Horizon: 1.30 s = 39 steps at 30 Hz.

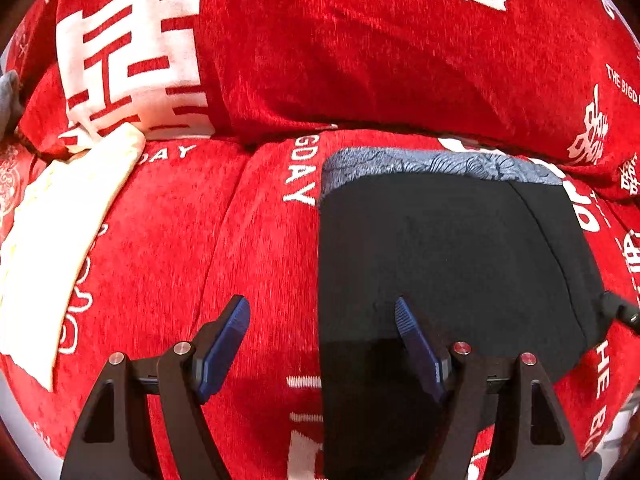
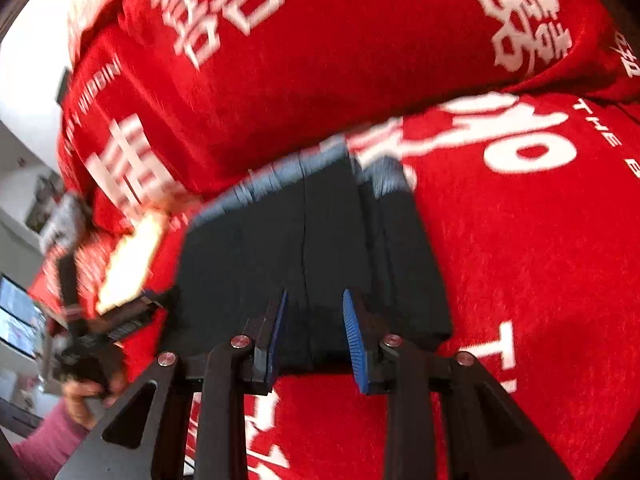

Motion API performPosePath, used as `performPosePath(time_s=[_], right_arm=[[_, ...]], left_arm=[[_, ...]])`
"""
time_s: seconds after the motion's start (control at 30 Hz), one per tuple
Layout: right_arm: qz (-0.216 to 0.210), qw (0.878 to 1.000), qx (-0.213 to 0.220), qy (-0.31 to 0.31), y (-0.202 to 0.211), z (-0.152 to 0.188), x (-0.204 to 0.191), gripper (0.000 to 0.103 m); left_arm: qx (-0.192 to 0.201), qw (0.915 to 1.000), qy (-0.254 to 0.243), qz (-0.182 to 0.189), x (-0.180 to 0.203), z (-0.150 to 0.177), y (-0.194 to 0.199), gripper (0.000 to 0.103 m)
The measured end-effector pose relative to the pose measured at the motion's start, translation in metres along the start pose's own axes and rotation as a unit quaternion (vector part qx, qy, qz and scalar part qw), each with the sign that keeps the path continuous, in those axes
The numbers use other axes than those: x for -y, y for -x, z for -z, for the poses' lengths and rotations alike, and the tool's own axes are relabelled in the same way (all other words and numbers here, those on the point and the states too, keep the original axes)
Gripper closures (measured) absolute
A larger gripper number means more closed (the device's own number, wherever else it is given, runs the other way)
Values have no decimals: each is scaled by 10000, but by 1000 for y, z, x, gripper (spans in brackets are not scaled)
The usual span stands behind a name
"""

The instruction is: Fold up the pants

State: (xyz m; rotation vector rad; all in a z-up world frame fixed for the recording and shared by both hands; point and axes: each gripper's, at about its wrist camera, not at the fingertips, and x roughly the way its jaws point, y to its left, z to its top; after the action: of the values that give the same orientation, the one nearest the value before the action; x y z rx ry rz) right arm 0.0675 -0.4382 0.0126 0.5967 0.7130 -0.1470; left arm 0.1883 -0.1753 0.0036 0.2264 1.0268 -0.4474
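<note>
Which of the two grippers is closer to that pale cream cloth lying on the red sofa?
Left. The left gripper hangs between the pale cream cloth and the folded black pants; the right gripper sits over the pants, farther away.

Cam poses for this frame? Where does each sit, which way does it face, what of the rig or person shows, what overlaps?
Left wrist: sits on the left gripper, looks steeply down at the folded black pants on the red sofa cover; its own fingers show, open, empty.
Right wrist: sits on the right gripper, looks down over the pants; its fingers show, apart, gripping nothing; at lower left the other hand and a pink sleeve.
Shared: the pants, their grey-blue waistband, the red cover.
</note>
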Motion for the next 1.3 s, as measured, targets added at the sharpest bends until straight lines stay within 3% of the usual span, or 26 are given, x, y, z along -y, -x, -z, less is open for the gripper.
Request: performPosePath(time_s=[0.17,0.4,0.47,0.5,0.87,0.93,1.0,1.1,1.17,1.3], right_arm=[[208,9993,66,300,1,9,-6,71],[143,9998,94,140,2,12,-2,70],[183,9996,93,176,2,12,-4,70],[201,9996,91,187,2,12,-4,70],[151,9995,92,244,1,12,-7,60],[180,9994,85,285,2,12,-9,59],[195,9993,65,318,4,11,-12,57],[109,9995,25,294,9,9,-11,49],[102,9995,28,304,14,8,-9,31],[70,9996,91,269,24,5,2,27]], left_arm=[[29,9999,-133,-100,3,1,3,27],[-10,9999,-98,-45,4,5,5,27],[-14,9999,-93,-78,3,5,5,21],[-12,9998,-84,-153,3,5,5,13],[-61,9999,-54,-98,-1,6,3,12],[-76,9997,-56,-214,-2,6,2,0],[-105,9997,-57,-202,-3,7,1,0],[-178,9998,-1,-94,-6,7,0,0],[-237,9997,35,-27,-8,7,0,0],[-333,9994,50,49,-10,6,-1,0]])
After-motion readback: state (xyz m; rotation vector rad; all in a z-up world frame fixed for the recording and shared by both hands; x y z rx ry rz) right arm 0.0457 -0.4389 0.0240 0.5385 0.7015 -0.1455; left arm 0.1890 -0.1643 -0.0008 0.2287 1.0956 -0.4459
